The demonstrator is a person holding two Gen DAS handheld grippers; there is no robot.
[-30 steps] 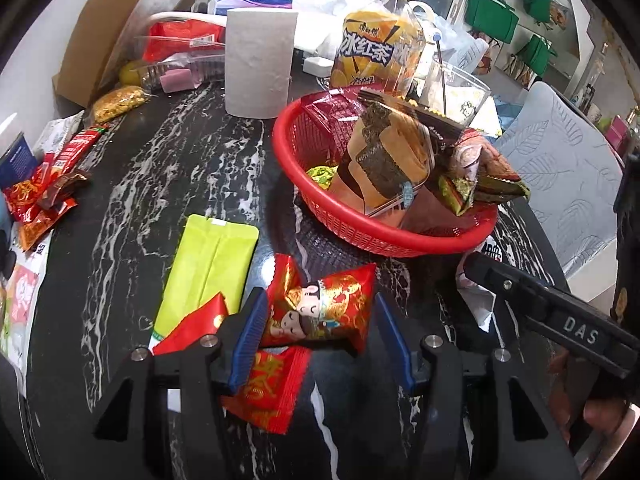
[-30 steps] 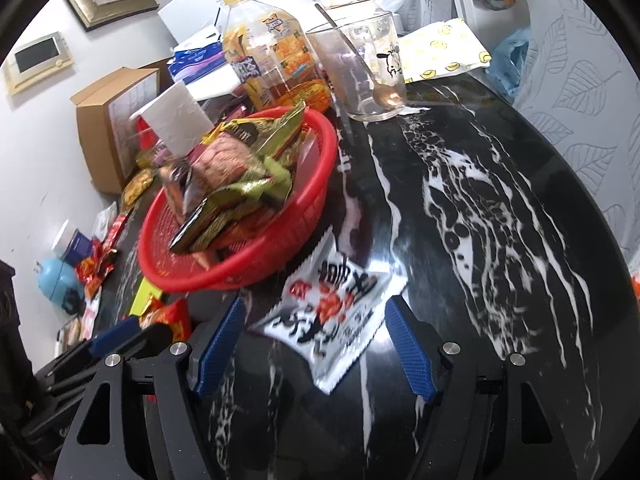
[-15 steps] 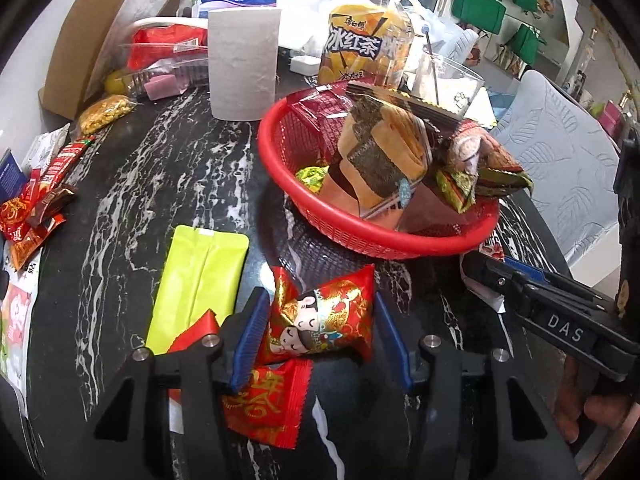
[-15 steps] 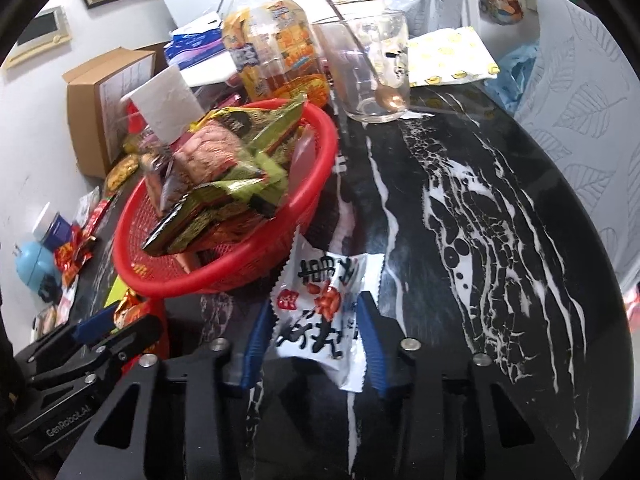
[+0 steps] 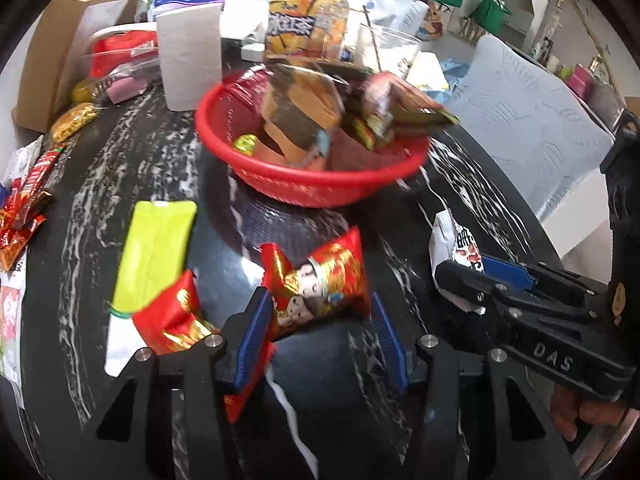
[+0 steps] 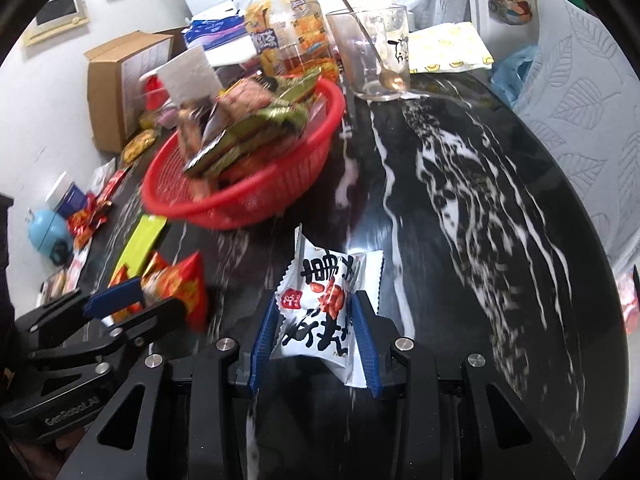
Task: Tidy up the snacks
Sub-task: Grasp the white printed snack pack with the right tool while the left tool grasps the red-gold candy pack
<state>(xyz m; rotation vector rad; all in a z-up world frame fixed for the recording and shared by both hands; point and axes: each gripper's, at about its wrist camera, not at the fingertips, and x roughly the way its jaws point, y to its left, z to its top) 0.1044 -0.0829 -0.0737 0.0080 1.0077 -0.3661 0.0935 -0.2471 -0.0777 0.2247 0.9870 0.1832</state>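
Clamping both jaws tighter, your left gripper point(image 5: 318, 330) pinches the red packet point(image 5: 320, 284), your right gripper point(image 6: 316, 334) the white packet point(image 6: 320, 304), probably bound for the red basket point(image 5: 320, 196).

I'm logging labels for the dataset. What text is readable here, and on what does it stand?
"DAS": on the right claw's body.
"GenRobot.AI": on the left claw's body, blurred, roughly legible.
Large Chinese characters on the bottle label: too blurred to read.
Black Chinese characters on the white packet: creased, not reliably readable.

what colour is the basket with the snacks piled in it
Red, a mesh-sided plastic basket; the left wrist view shows it best.
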